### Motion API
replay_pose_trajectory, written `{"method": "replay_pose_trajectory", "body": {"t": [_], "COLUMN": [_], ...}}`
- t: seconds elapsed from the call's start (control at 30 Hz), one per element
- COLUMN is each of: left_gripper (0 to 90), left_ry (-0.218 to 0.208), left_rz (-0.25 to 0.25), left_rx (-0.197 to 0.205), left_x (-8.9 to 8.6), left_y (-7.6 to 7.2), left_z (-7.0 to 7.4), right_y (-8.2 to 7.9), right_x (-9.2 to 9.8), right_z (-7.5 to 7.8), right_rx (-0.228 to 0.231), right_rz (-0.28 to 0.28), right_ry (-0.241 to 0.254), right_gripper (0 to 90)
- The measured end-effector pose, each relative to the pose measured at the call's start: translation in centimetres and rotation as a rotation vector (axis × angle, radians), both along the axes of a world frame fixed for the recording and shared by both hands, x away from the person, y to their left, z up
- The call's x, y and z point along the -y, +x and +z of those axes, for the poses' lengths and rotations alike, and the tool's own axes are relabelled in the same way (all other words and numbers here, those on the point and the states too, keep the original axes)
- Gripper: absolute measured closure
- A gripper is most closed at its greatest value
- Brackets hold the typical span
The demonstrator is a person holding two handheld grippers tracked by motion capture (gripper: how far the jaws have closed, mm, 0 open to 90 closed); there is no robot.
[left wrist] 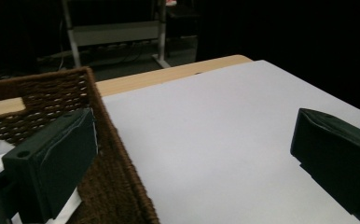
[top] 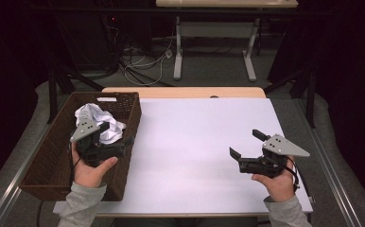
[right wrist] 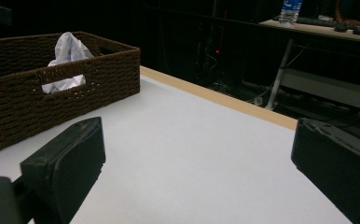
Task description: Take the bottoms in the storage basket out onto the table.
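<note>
My left claw (top: 119, 137) hangs over the right rim of the basket (top: 57, 156), at about 9 o'clock on the surface (top: 195, 142). Its jaws are spread wide with nothing between them. In the left gripper view one jaw sits inside the basket and the other out over the surface, so they straddle the woven wall (left wrist: 117, 172). The paper (top: 98, 120), white and crumpled, lies in the basket's far half, just beyond my left claw at its 12 o'clock; I cannot tell whether a jaw touches it. My right claw (top: 247, 144) is at about 4 o'clock on the surface, well apart from the basket, pointing toward 10 o'clock. Its jaws also stand wide apart and hold nothing, with bare surface beneath them.
</note>
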State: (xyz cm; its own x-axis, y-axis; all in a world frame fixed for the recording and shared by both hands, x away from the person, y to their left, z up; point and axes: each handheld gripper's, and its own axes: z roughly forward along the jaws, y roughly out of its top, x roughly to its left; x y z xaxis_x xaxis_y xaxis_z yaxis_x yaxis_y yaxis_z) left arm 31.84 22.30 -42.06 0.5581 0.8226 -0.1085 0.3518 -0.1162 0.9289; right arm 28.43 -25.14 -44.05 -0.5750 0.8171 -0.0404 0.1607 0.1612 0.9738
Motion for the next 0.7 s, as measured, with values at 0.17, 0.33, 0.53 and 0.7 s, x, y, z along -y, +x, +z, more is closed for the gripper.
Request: {"method": "replay_pose_trajectory", "body": {"t": [0.17,0.33,0.53,0.7], "left_gripper": [0.6,0.6,0.5,0.6], "left_ry": [0.005,0.027,0.037,0.035], "left_rz": [0.083,0.156,0.212,0.244], "left_rx": [-0.010,-0.027,-0.043,-0.063], "left_x": [-0.8,-1.4,-2.1,-2.6], "left_y": [1.2,2.7,4.6,6.1], "left_z": [1.2,2.3,3.4,4.2], "right_y": [0.1,0.2,0.3,0.4], "right_x": [0.1,0.0,0.1,0.1], "right_z": [0.0,-0.1,-0.2,-0.3], "right_rx": [0.000,-0.007,-0.006,-0.014], "right_rz": [-0.004,-0.002,-0.006,-0.010], "right_ry": [0.004,0.000,0.001,0.003], "right_gripper": [2.5,2.5,2.6,2.8]}}
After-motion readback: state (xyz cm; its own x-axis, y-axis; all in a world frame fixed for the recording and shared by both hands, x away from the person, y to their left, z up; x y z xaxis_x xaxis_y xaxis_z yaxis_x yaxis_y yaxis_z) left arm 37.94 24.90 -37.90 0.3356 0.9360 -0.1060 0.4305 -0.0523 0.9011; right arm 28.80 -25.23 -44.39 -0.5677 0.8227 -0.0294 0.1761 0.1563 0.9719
